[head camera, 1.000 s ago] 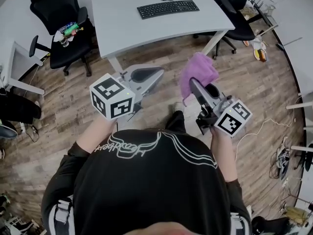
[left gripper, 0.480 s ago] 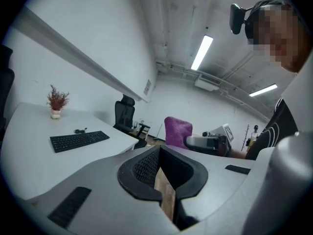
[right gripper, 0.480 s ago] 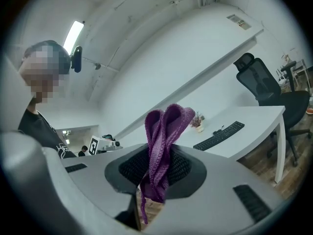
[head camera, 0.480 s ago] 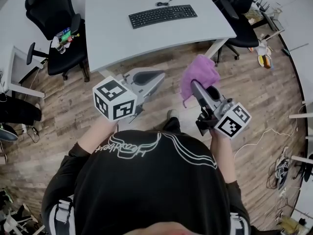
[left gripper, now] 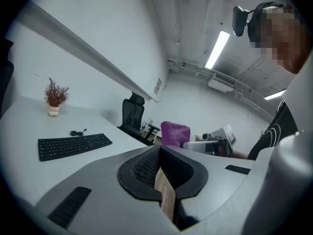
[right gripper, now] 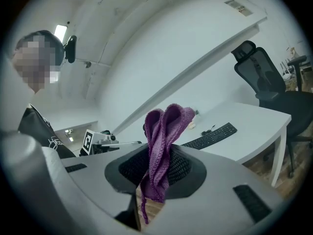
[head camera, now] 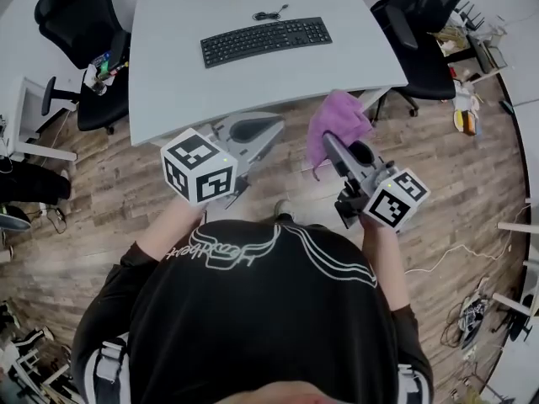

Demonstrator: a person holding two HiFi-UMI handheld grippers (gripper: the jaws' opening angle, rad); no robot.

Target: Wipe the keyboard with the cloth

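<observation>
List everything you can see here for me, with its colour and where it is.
table: one, pale grey, ahead of the person
keyboard: one, black, on the table
cable: one, black, coiled just beyond the keyboard
potted plant: one, reddish in a pale pot, at the table's far edge
office chairs: two, black, one left of the table, one right
cloth: one, purple, clamped in the right jaws
left gripper: grey, jaws shut, empty
right gripper: grey, jaws shut on the cloth
person: black shirt, holding both grippers
</observation>
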